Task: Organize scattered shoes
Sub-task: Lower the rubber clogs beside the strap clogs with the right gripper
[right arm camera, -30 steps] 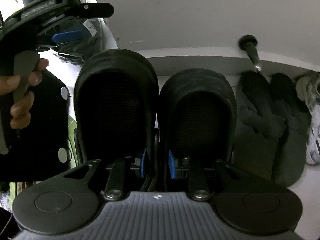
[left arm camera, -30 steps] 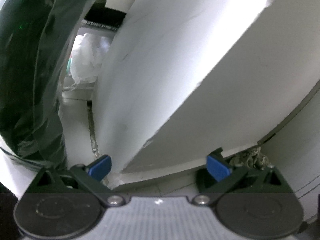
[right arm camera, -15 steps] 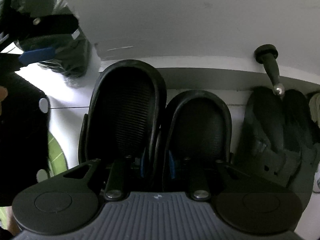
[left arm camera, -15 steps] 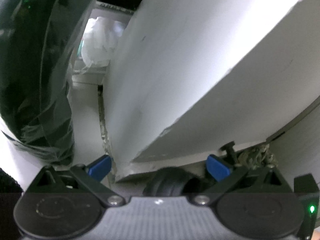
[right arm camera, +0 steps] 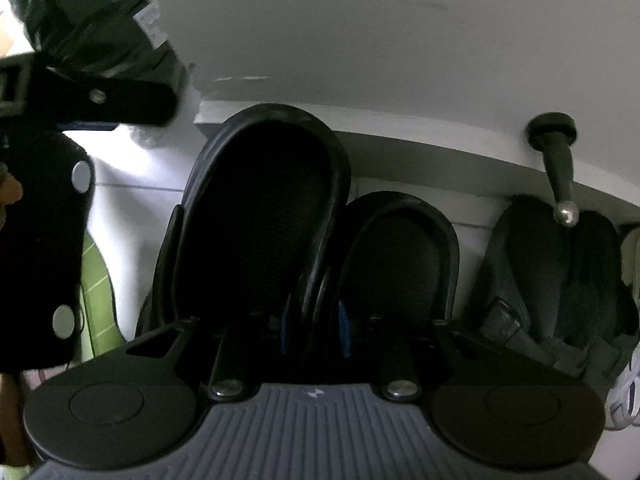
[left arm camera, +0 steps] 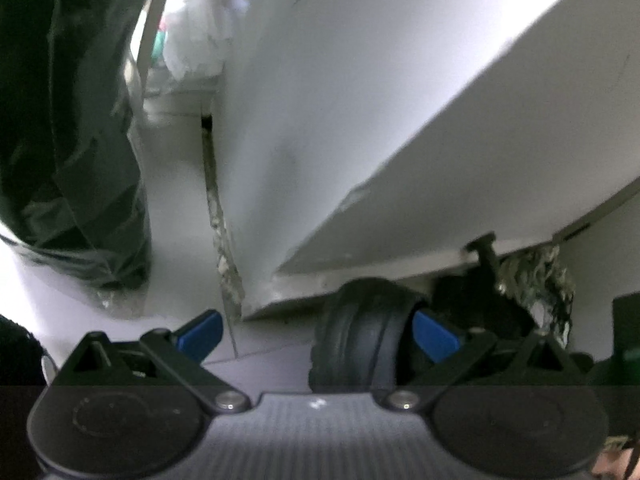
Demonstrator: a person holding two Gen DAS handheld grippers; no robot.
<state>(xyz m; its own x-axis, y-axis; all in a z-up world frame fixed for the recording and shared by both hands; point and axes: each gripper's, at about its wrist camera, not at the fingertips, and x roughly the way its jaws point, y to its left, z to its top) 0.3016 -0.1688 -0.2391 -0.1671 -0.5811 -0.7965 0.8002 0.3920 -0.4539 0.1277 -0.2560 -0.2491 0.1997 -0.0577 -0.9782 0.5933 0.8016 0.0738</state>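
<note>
- Since a second ago, left view tilts down: a black ribbed rubber toe (left arm camera: pixel 360 336) now shows between the spread left gripper (left arm camera: pixel 316 334) pads, untouched.
- Right gripper (right arm camera: pixel 314 326) pinches the inner rims of two matte black slippers (right arm camera: pixel 260 216), toes under the white cabinet (right arm camera: pixel 380 40).
- Only right view shows the door stopper (right arm camera: pixel 558 172) and grey sandals (right arm camera: pixel 552 280).

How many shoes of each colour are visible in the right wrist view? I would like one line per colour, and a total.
Black slippers, pinched together by the right gripper: 2
Dark grey sandals by the wall: 2
White sneaker, partly visible at the right edge: 1
Total: 5
</note>
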